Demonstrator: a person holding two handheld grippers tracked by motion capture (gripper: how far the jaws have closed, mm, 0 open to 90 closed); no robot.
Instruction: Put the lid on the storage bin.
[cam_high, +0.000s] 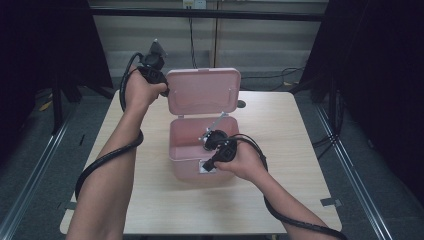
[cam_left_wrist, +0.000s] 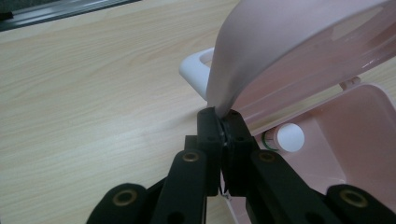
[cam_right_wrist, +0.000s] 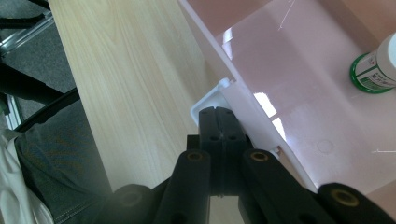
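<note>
Left tool (cam_high: 161, 82) pinches the pink lid's (cam_high: 203, 91) edge in the high view, holding it upright over the box (cam_high: 187, 150) mid-worktop (cam_high: 280, 200); opening looks done. Left gripper view: jaws closed on that edge, a white handle (cam_left_wrist: 196, 70) behind. Right gripper view: right tool (cam_right_wrist: 219, 114), jaws fully together, presses the front latch (cam_right_wrist: 210, 100); a bottle (cam_right_wrist: 376, 70) lies inside, untouched.

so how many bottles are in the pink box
1. A white bottle with a green label lies on the floor of the pink box, near a wall. More may be hidden behind the hand.
</note>
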